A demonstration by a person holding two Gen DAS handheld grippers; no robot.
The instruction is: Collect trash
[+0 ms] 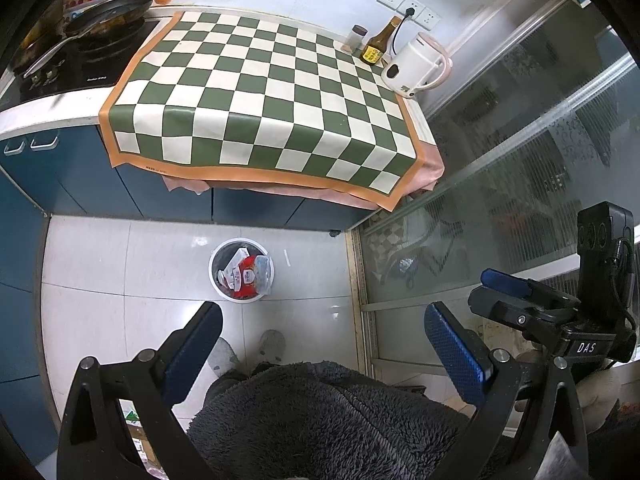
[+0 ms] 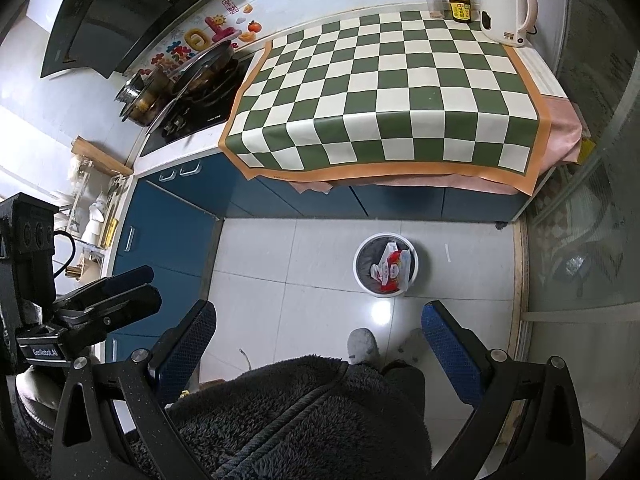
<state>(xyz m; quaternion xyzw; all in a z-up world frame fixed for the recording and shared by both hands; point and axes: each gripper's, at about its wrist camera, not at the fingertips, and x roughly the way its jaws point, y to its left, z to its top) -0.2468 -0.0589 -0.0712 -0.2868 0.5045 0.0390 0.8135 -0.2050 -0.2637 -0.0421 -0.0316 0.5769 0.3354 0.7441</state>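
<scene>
A white round trash bin (image 1: 240,297) (image 2: 380,292) stands on the tiled floor in front of the blue cabinets. Red and white wrappers (image 1: 246,274) (image 2: 392,270) lie inside it. My left gripper (image 1: 324,316) hangs open above the floor, short of the bin, with nothing between its blue-padded fingers. My right gripper (image 2: 320,312) is open too and holds nothing. Each wrist view catches the other gripper side-on at its edge: the right one (image 1: 486,288), the left one (image 2: 151,286). The checkered cloth (image 1: 272,92) (image 2: 384,92) on the counter carries no loose trash.
A white kettle (image 1: 416,64), a brown bottle (image 1: 378,46) and a small jar (image 1: 356,38) stand at the counter's back right corner. A stove with a pan (image 1: 100,16) is on the left. A glass sliding door (image 1: 520,160) closes off the right. A person's dark fleece (image 1: 320,412) and slippers (image 1: 272,344) fill the foreground.
</scene>
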